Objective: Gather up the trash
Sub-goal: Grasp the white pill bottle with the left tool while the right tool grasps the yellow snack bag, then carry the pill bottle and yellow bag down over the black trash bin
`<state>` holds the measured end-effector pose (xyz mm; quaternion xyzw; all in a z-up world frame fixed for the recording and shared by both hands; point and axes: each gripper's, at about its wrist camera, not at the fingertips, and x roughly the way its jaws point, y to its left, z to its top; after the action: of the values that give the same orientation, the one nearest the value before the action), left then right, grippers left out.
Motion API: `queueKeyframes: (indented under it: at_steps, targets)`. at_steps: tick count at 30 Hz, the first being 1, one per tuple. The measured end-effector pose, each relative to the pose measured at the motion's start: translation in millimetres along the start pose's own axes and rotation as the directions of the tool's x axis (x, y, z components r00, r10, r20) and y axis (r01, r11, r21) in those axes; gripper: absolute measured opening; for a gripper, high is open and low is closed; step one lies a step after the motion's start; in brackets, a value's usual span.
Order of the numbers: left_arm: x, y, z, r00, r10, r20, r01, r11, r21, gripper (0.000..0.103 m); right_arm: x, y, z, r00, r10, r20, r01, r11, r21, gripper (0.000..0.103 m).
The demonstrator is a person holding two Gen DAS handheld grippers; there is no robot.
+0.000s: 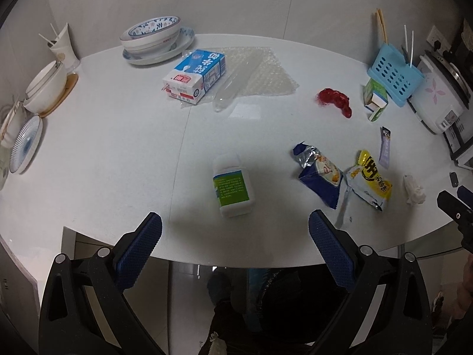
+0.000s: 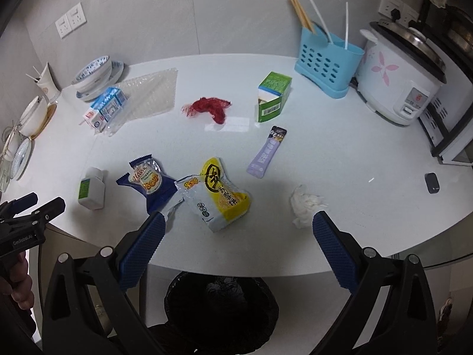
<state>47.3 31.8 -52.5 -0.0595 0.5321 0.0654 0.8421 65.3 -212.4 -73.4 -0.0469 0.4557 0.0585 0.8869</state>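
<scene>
Trash lies on a white table (image 1: 118,148). A white bottle with a green label (image 1: 233,186) lies just beyond my open, empty left gripper (image 1: 235,226). A blue snack wrapper (image 2: 150,180), a yellow-and-white wrapper (image 2: 218,198) and a crumpled tissue (image 2: 304,202) lie just ahead of my open, empty right gripper (image 2: 239,222). Farther off are a purple sachet (image 2: 266,152), a red net (image 2: 210,106), a green carton (image 2: 273,96), a blue milk carton (image 1: 195,74) and bubble wrap (image 1: 260,71). A black-lined bin (image 2: 221,310) stands below the table's front edge.
Stacked bowls and plates (image 1: 156,41) stand at the back left, more dishes (image 1: 44,85) along the left edge. A blue utensil holder (image 2: 328,59) and a rice cooker (image 2: 402,77) stand at the back right. A small dark object (image 2: 432,182) lies at the right.
</scene>
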Motion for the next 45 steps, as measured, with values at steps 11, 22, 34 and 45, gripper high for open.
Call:
queueKeyframes:
  at_steps: [11, 22, 34, 45]
  targets:
    - [62.6, 19.0, 20.9, 0.995, -0.005, -0.099, 0.005, 1.000, 0.008, 0.097, 99.8, 9.1, 15.9, 0.984, -0.003, -0.175, 0.003, 1.000, 0.002, 0.083]
    - [93.8, 20.4, 32.6, 0.985, -0.052, -0.166, 0.061, 0.997, 0.047, 0.075, 133.3, 4.3, 8.0, 0.954, 0.010, -0.299, 0.027, 0.993, 0.119, 0.049]
    - [101.3, 19.4, 30.1, 0.974, -0.091, -0.208, 0.111, 0.990, 0.089, 0.057, 136.3, 1.2, 5.5, 0.954, -0.007, -0.300, 0.069, 0.979, 0.194, 0.022]
    - [98.5, 17.4, 31.0, 0.972, -0.126, -0.198, 0.155, 0.978, 0.137, 0.042, 120.7, -3.4, 5.0, 0.967, -0.019, -0.252, 0.081, 0.968, 0.237, 0.011]
